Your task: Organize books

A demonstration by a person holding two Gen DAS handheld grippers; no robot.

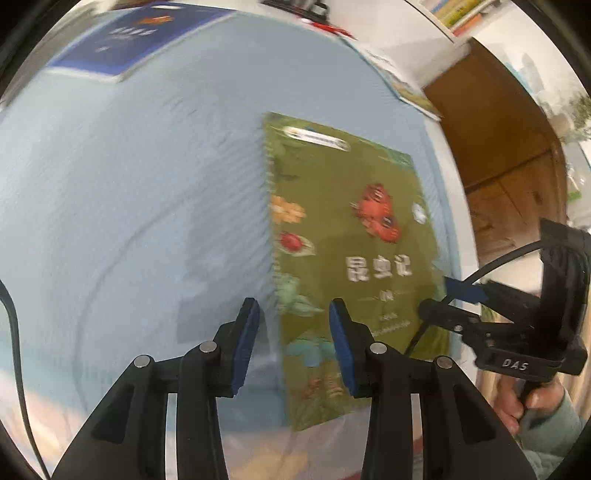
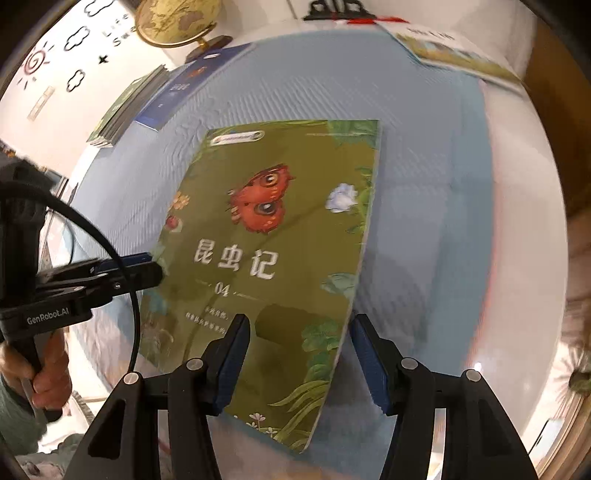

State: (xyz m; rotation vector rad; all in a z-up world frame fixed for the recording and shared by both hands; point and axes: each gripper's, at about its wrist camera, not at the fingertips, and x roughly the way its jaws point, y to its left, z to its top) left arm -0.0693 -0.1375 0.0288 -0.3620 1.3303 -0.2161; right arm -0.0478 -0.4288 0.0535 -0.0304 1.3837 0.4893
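Note:
A green book with a red butterfly on its cover [image 1: 354,258] [image 2: 273,240] lies flat on the light blue tablecloth [image 1: 147,184] [image 2: 424,166]. My left gripper [image 1: 293,314] is open, its fingers straddling the book's left edge near its lower end; it shows at the book's left edge in the right wrist view [image 2: 155,271]. My right gripper [image 2: 301,325] is open over the book's lower right edge; it shows at the book's right edge in the left wrist view [image 1: 439,299]. A dark blue book [image 1: 129,40] [image 2: 184,88] lies at the far left.
A stack of green books [image 2: 125,107] sits left of the blue book, below a globe [image 2: 177,22]. Another light-covered book [image 1: 410,88] [image 2: 454,55] lies at the far right table edge. A brown wooden floor [image 1: 509,166] lies beyond the table's right edge.

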